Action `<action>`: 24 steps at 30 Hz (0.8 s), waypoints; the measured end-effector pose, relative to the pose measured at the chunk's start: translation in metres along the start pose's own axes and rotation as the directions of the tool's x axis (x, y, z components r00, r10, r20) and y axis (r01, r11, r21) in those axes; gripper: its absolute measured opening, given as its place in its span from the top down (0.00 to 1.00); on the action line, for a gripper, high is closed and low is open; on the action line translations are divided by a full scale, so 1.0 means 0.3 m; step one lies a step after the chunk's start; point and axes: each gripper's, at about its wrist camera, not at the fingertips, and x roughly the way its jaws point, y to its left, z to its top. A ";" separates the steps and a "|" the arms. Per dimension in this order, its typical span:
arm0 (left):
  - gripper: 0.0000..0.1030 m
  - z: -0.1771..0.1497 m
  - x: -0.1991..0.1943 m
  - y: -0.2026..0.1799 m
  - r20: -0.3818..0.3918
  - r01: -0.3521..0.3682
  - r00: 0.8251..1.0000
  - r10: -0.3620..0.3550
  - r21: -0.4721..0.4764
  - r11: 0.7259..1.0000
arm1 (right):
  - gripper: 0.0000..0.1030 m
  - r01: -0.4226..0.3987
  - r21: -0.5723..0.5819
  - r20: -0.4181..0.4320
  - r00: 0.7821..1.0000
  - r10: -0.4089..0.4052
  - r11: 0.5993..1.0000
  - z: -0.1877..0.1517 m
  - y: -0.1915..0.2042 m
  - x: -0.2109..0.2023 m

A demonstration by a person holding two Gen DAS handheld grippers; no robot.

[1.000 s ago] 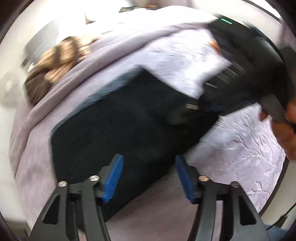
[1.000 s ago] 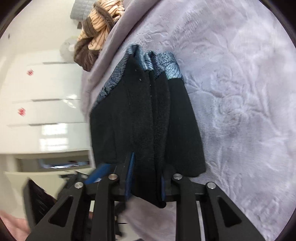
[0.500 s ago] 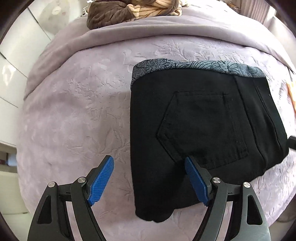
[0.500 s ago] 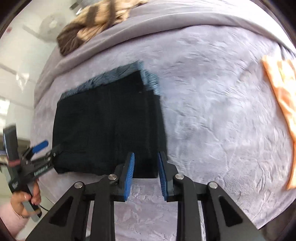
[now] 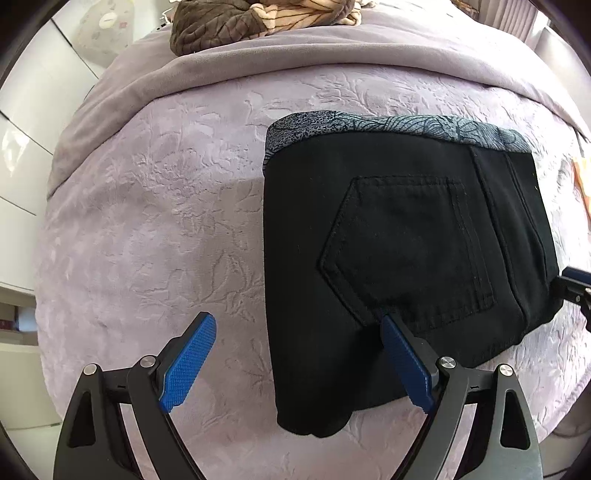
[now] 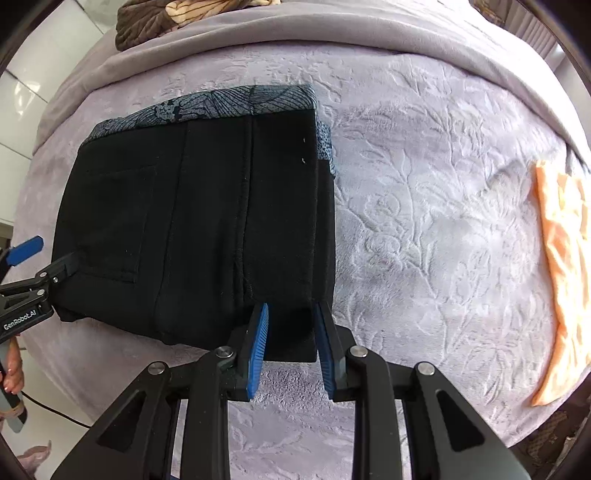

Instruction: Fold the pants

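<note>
Left gripper (image 5: 297, 363): jaws spread wide, holding nothing, straddling the near left corner of the folded black pants (image 5: 399, 258). Right gripper (image 6: 290, 347): jaws narrowly parted around the near right corner; contact cannot be told. The pants lie flat on the lilac bed (image 6: 424, 229), patterned waistband at 12 o'clock. Bare bedspread extends toward 3 o'clock, up to an orange cloth (image 6: 565, 266). A brown blanket (image 5: 258, 18) lies farthest away.

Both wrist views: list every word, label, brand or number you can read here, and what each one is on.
"GenRobot.AI": white print on the black body of the left gripper, at the left edge of the right wrist view.
Pants: no readable tag or label.
Nothing else readable in either view.
</note>
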 end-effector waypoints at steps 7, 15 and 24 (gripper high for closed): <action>0.11 -0.011 -0.034 0.015 -0.007 0.003 1.000 -0.003 0.002 1.000 | 0.54 0.011 0.010 0.002 1.000 -0.011 1.000 -0.011 -0.003 -0.041; 0.11 0.006 -0.049 0.029 0.000 0.009 1.000 -0.009 -0.014 1.000 | 0.50 0.016 0.019 -0.006 1.000 -0.015 1.000 -0.016 -0.003 -0.047; 0.11 0.187 -0.025 0.147 0.038 0.025 0.999 -0.020 -0.123 0.992 | 0.45 -0.004 0.038 0.015 1.000 0.003 0.999 -0.028 -0.025 -0.065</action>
